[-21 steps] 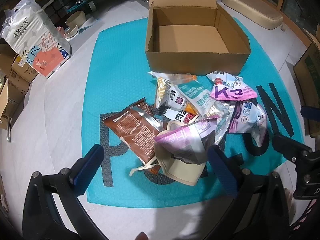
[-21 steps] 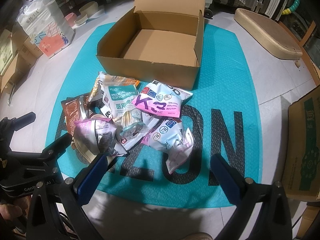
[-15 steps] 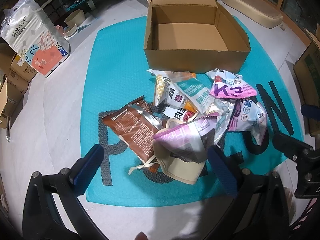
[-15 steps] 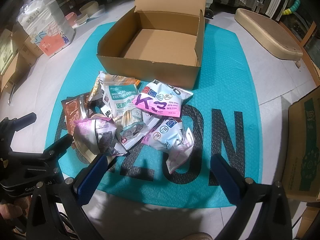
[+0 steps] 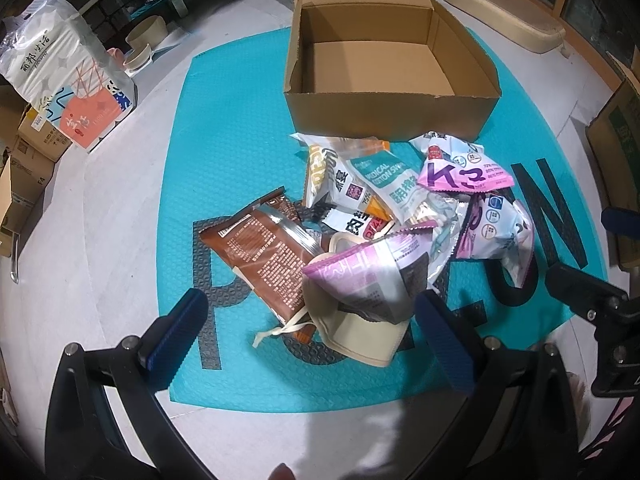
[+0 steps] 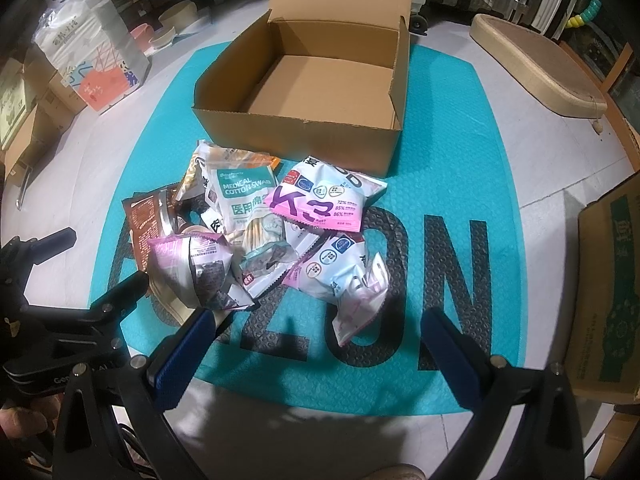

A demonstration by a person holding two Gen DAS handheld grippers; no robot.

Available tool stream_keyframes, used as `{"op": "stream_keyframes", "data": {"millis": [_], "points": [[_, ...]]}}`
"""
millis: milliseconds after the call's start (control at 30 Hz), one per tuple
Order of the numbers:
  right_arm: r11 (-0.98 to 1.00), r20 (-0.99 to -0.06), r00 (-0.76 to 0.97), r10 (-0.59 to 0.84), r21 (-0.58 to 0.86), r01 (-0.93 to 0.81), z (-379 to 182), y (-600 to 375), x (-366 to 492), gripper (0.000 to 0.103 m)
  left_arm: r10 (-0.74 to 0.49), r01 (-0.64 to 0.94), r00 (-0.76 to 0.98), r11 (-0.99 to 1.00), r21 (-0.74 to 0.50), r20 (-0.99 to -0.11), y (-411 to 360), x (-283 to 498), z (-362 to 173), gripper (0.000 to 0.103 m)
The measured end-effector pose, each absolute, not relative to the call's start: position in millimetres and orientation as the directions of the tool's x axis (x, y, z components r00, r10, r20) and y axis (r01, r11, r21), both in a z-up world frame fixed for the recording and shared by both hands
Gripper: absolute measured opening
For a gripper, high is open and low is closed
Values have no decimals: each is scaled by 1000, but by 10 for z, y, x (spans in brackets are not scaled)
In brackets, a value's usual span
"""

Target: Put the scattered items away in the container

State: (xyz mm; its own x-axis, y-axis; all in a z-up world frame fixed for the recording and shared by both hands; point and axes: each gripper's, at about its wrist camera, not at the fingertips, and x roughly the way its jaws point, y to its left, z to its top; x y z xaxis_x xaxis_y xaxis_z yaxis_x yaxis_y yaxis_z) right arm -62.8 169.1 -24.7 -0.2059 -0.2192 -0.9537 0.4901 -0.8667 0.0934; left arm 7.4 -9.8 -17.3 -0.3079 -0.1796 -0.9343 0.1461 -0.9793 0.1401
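A teal mat (image 5: 224, 128) covers the floor. The open cardboard box (image 5: 392, 108) stands at its 12 o'clock side. The heap of packets (image 6: 280, 232) lies just before the box. The left claw (image 5: 308, 320) and the right claw (image 6: 312, 344) are both spread wide, holding nothing, at 6 o'clock from the heap.
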Motion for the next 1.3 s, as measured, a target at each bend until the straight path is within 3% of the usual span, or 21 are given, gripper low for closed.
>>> {"op": "stream_keyframes", "data": {"millis": [1300], "points": [[-928, -957, -178, -229, 160, 337, -656, 1945, -981, 103, -187, 292, -291, -951, 98, -938, -491, -368, -502, 103]]}}
